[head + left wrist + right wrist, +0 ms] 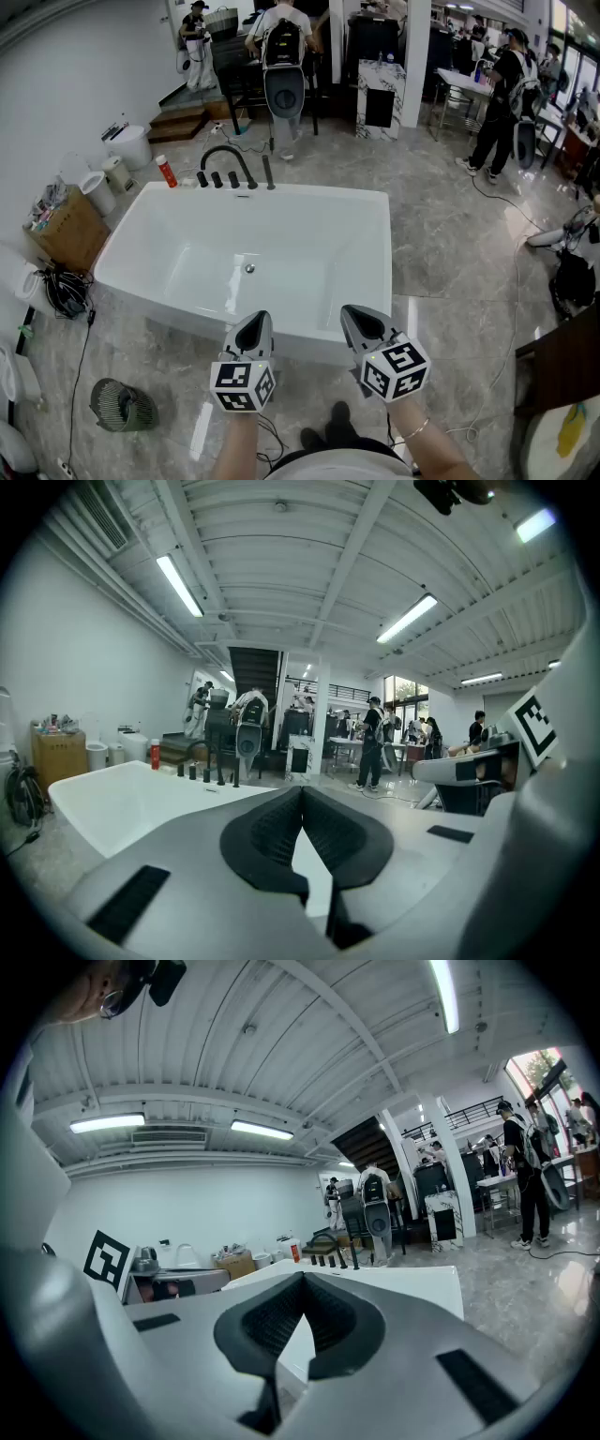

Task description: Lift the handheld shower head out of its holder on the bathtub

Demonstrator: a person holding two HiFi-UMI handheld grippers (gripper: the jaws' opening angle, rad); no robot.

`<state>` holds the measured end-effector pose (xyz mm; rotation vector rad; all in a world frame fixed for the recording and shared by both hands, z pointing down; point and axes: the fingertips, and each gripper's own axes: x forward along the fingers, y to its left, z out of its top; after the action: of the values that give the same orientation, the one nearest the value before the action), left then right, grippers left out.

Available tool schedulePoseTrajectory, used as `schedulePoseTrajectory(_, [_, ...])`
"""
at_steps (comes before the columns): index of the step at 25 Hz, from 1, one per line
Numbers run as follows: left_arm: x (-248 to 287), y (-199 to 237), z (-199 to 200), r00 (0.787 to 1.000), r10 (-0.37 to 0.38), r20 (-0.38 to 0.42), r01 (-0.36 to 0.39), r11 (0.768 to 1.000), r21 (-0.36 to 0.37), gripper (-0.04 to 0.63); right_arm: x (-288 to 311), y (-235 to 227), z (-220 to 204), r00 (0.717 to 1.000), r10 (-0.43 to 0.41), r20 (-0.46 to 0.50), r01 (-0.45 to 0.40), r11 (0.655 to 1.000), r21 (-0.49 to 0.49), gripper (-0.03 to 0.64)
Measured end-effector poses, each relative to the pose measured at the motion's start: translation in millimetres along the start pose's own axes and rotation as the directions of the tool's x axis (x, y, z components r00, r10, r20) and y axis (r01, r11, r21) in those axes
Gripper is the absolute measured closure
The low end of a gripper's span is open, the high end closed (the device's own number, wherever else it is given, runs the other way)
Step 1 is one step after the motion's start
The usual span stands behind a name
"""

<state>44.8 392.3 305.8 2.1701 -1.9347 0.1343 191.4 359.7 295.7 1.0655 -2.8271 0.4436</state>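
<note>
The handheld shower head (268,172) is a thin black stick standing upright in its holder on the far rim of the white bathtub (309,202). It stands just right of the curved black spout (225,155) and its knobs. It also shows small and distant in the left gripper view (235,775) and the right gripper view (354,1258). My left gripper (257,321) and right gripper (354,315) hover side by side over the tub's near rim, far from the shower head. Both are shut with nothing between the jaws, as the left gripper (302,791) and right gripper (302,1281) show in their own views.
A red bottle (166,172) stands at the tub's far left corner. A cardboard box (66,225), white buckets (131,145) and a coil of cable (64,291) line the left wall. A small fan (122,405) sits on the floor. People (281,56) stand beyond the tub.
</note>
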Motion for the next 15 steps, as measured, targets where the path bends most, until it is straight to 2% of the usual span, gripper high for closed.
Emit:
schedulePoseTrajectory(7, [31.0, 23.7, 0.3, 0.999, 0.012, -0.029, -0.012, 1.000, 0.001, 0.575, 33.5, -3.5, -5.0, 1.000, 0.019, -0.014, -0.019, 1.000, -0.017, 0.612])
schedulePoseTrajectory(15, [70.9, 25.0, 5.6, 0.997, 0.071, -0.044, -0.071, 0.997, -0.013, 0.575, 58.2, -38.2, -0.3, 0.997, 0.064, -0.037, -0.064, 0.998, -0.006, 0.611])
